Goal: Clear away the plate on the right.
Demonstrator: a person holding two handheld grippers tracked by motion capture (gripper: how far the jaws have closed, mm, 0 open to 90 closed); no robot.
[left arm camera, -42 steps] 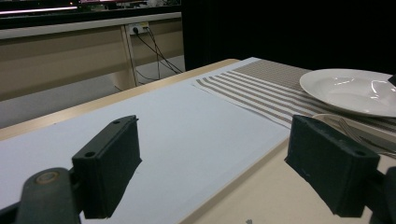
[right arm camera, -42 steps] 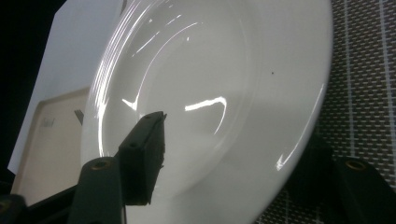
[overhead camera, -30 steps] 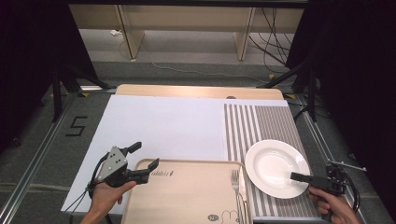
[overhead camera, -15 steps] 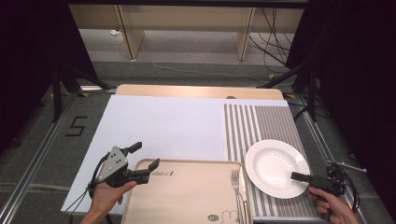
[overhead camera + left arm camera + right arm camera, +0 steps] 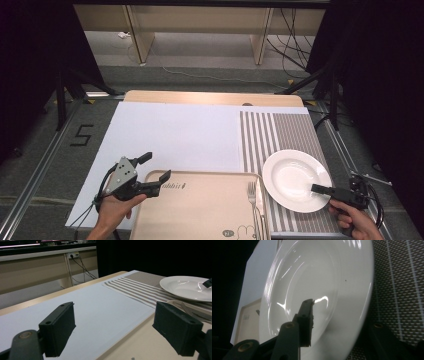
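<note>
A white plate (image 5: pixel 295 177) lies on the striped mat (image 5: pixel 280 130) at the right. My right gripper (image 5: pixel 316 190) reaches in from the plate's near right edge. One of its jaws stands over the plate's inside (image 5: pixel 312 277) and the other sits below the rim, mostly hidden. The jaws have just been closing with the rim between them, and a gap still shows above the plate. My left gripper (image 5: pixel 156 166) is open and holds nothing, its jaws spanning the far left corner of the beige tray (image 5: pixel 200 210).
A fork (image 5: pixel 252 195) and a knife (image 5: pixel 259 200) lie at the tray's right edge, close to the plate. A white sheet (image 5: pixel 175 130) covers the table's left and middle. Beyond the table's far edge are the floor, cables and stands.
</note>
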